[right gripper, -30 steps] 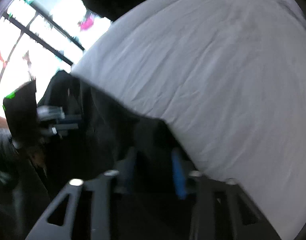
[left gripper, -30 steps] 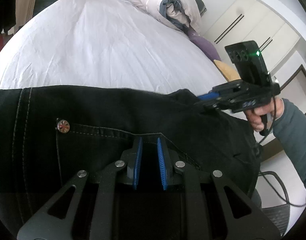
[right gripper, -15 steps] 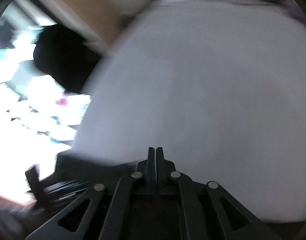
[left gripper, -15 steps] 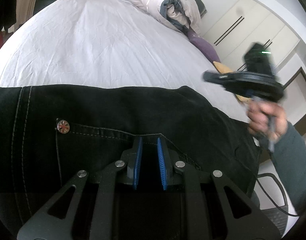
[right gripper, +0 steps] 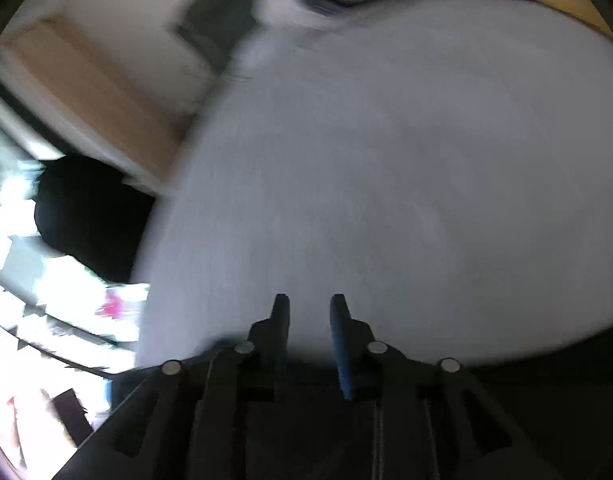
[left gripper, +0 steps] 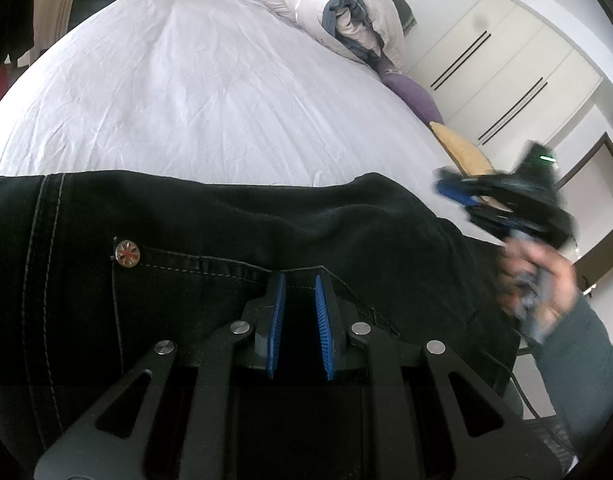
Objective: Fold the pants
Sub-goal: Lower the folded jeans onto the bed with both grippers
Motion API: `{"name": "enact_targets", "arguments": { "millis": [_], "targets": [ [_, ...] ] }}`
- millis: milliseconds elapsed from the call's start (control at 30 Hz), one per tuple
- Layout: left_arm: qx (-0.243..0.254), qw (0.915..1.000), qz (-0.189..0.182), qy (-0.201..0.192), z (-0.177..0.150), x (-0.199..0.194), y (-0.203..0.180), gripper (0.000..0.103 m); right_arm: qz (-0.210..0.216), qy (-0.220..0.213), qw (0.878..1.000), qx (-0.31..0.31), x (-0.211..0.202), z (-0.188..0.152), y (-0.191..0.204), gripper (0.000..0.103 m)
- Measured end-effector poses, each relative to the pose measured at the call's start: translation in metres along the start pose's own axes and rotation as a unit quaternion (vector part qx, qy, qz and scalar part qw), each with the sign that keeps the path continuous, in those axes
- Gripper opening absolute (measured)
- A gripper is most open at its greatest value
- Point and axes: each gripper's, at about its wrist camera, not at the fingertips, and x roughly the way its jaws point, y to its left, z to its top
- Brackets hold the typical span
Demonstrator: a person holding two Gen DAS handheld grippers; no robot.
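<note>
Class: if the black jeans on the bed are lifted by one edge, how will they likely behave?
The jeans will probably droop, not hold shape: the fabric already sags in soft folds on the bed. The thick stitched denim and metal rivet suggest some weight, so a small pinch may slip.

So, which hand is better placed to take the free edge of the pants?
Probably the right: its tongs are opening, empty, over the bed sheet. The left tongs grip the black pants.
</note>
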Motion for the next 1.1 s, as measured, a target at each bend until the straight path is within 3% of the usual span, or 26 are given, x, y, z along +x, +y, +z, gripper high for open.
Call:
{"name": "enact_targets", "arguments": {
  "millis": [67, 133, 200, 233, 267, 300, 333, 467, 500, 533, 567, 600, 633, 667, 700, 767, 833, 867, 933, 967, 1000, 1033, 1067, 1100],
  "targets": [
    [0.002, 1.0000, 0.004, 0.000, 0.000, 0.000, -0.002, 0.015, 0.062, 0.026, 0.998, -0.022, -0.009, -0.028, 0.030, 0.051],
    [0.006, 0.9999, 0.010, 0.001, -0.001, 0.001, -0.005, 0.015, 0.085, 0.062, 0.994, -0.042, -0.007, -0.058, 0.043, 0.053],
    [0.008, 0.9999, 0.015, 0.002, -0.001, 0.001, -0.007, 0.015, 0.070, 0.082, 0.994, -0.024, -0.008, -0.078, 0.027, 0.051],
    [0.008, 0.9998, 0.016, 0.003, 0.000, 0.001, -0.008, 0.015, 0.054, 0.085, 0.995, 0.017, -0.013, -0.089, 0.000, 0.040],
    [0.008, 0.9998, 0.017, 0.003, 0.000, 0.001, -0.009, 0.015, 0.060, 0.078, 0.994, 0.055, -0.020, -0.093, -0.018, 0.010],
    [0.008, 0.9998, 0.019, 0.004, 0.000, 0.001, -0.010, 0.015, 0.064, 0.065, 0.990, 0.108, -0.035, -0.098, -0.046, 0.000],
    [0.009, 0.9997, 0.020, 0.004, 0.000, 0.002, -0.012, 0.015, 0.043, 0.040, 0.988, 0.142, -0.057, -0.104, -0.072, 0.000],
    [0.013, 0.9995, 0.029, 0.005, 0.000, 0.002, -0.016, 0.015, -0.055, -0.090, 0.979, 0.173, -0.163, -0.111, -0.159, 0.000],
    [0.013, 0.9994, 0.030, 0.007, 0.001, 0.003, -0.017, 0.015, -0.080, -0.120, 0.971, 0.191, -0.185, -0.113, -0.182, 0.000],
    [0.013, 0.9993, 0.032, 0.009, 0.002, 0.003, -0.018, 0.015, -0.114, -0.163, 0.952, 0.231, -0.219, -0.116, -0.213, 0.000],
    [0.014, 0.9992, 0.036, 0.011, 0.003, 0.003, -0.019, 0.015, -0.144, -0.186, 0.938, 0.254, -0.243, -0.117, -0.228, 0.000],
    [0.019, 0.9987, 0.044, 0.014, 0.004, 0.002, -0.022, 0.015, -0.194, -0.215, 0.916, 0.276, -0.271, -0.119, -0.237, 0.003],
    [0.024, 0.9981, 0.054, 0.016, 0.005, 0.002, -0.026, 0.015, -0.220, -0.230, 0.906, 0.280, -0.283, -0.122, -0.235, 0.010],
    [0.030, 0.9967, 0.073, 0.018, 0.005, 0.001, -0.032, 0.015, -0.217, -0.249, 0.902, 0.278, -0.293, -0.126, -0.225, 0.020],
    [0.038, 0.9957, 0.083, 0.017, 0.007, -0.003, -0.044, 0.015, -0.179, -0.262, 0.909, 0.270, -0.301, -0.126, -0.214, 0.029],
    [0.056, 0.9979, 0.030, 0.006, 0.012, -0.006, -0.078, 0.016, -0.081, -0.250, 0.938, 0.228, -0.285, -0.126, -0.180, 0.043],
    [0.090, 0.9958, -0.008, 0.016, 0.015, 0.004, -0.117, 0.018, -0.020, -0.191, 0.967, 0.166, -0.237, -0.127, -0.135, 0.046],
    [0.115, 0.9920, -0.041, 0.034, 0.015, 0.018, -0.142, 0.022, -0.007, -0.167, 0.974, 0.151, -0.213, -0.128, -0.119, 0.046],
    [0.153, 0.9810, -0.084, 0.084, 0.010, 0.054, -0.177, 0.053, 0.012, -0.118, 0.982, 0.147, -0.177, -0.123, -0.112, 0.046],
    [0.166, 0.9772, -0.084, 0.102, 0.007, 0.071, -0.185, 0.061, 0.005, -0.098, 0.983, 0.158, -0.156, -0.124, -0.110, 0.042],
    [0.187, 0.9722, -0.048, 0.133, 0.004, 0.099, -0.190, 0.050, -0.013, -0.078, 0.982, 0.171, -0.143, -0.125, -0.120, 0.011],
    [0.190, 0.9686, -0.010, 0.160, 0.002, 0.119, -0.184, 0.025, -0.035, -0.075, 0.980, 0.181, -0.140, -0.127, -0.133, 0.000],
    [0.173, 0.9703, -0.009, 0.169, 0.005, 0.129, -0.172, 0.025, -0.040, -0.076, 0.976, 0.201, -0.141, -0.127, -0.146, 0.000],
    [0.148, 0.9741, -0.034, 0.167, 0.010, 0.129, -0.162, 0.018, -0.004, -0.087, 0.968, 0.234, -0.147, -0.128, -0.164, 0.000]
  ]
}}
